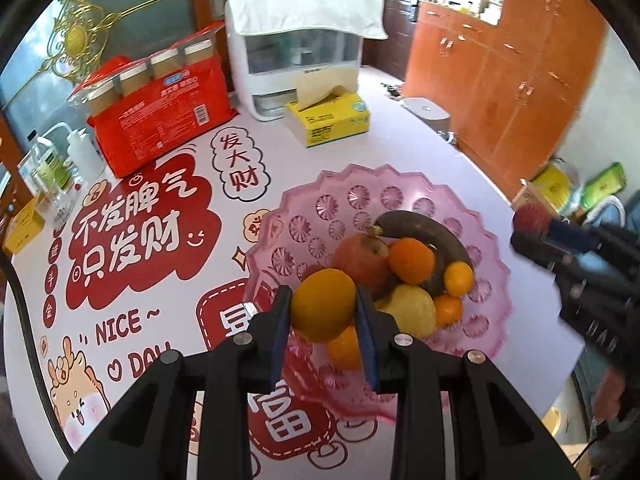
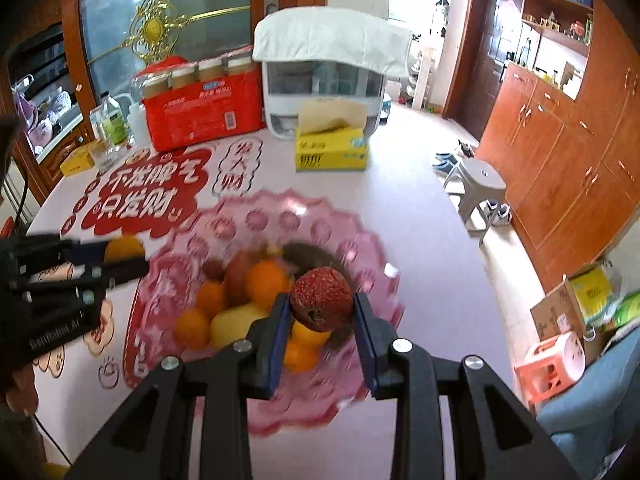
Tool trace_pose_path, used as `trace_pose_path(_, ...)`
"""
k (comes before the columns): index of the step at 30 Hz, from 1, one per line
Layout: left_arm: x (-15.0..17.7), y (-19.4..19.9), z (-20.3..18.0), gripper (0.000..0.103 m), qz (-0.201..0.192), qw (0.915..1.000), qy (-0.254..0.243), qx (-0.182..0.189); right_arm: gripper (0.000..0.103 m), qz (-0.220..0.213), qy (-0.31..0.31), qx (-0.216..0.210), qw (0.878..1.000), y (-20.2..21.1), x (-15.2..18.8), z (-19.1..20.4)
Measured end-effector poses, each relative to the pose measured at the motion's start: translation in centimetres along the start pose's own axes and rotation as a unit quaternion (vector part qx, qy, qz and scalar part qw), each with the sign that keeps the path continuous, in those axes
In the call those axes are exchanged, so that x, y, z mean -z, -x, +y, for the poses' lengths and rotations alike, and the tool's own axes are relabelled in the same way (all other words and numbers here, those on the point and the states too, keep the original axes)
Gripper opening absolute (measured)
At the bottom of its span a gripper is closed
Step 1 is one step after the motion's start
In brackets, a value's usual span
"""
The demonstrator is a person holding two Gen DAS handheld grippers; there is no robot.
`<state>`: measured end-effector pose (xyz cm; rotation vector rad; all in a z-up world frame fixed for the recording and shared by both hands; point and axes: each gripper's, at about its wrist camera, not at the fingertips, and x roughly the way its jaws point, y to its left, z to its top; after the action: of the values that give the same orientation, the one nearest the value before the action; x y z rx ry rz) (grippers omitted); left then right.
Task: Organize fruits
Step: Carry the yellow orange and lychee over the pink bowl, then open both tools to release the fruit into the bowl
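Presently, the left gripper [image 1: 323, 312] is clamped on an orange [image 1: 323, 305], held above the near left rim of the pink fruit bowl [image 1: 408, 184]. The right gripper [image 2: 322, 312] is clamped on a rough red fruit [image 2: 322, 299] above the bowl's near side. In the bowl lie a dark banana [image 1: 424, 236] at the far side, a red apple [image 1: 362, 258], several oranges and a yellow fruit [image 1: 412, 310], touching one another. A yellow tissue box [image 1: 328, 118] stands well beyond the bowl on the printed tablecloth [image 1: 136, 240].
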<state>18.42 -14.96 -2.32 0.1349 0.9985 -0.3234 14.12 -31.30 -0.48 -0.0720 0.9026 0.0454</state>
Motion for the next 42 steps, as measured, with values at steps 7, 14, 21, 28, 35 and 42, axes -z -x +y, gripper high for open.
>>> trace_pose_path(7, -1.1, -0.6, -0.7, 0.03, 0.006, 0.9997, 0.011, -0.02, 0.032, -0.019, -0.01, -0.019, 1.0, -1.4, -3.6, -1.6)
trace_pose_path(14, -1.4, -0.8, -0.5, 0.03, 0.007, 0.9992, 0.021, -0.034, 0.032, 0.0, 0.009, -0.035, 0.999, -3.3, -3.7, -0.7)
trace_pose_path(21, -0.9, -0.6, -0.3, 0.066, 0.003, 0.9983, 0.034, -0.047, 0.032, 0.027, 0.016, -0.04, 0.999, -4.5, -2.8, -0.2)
trace_pose_path(28, -0.1, 0.0, -0.3, 0.075, -0.001, 0.9976, 0.036, -0.06, 0.052, 0.026, 0.003, -0.044, 0.999, -4.1, -1.8, -0.6)
trace_pose_path(35, 0.8, 0.6, 0.0, 0.088, 0.0, 0.997, 0.052, -0.058, 0.052, 0.03, -0.004, -0.044, 0.999, -3.5, -0.9, -0.8)
trace_pose_path(42, 1.6, 1.7, 0.4, 0.102, -0.014, 0.9967, 0.064, -0.048, 0.056, 0.033, -0.018, -0.05, 0.998, -3.1, -0.4, -0.9)
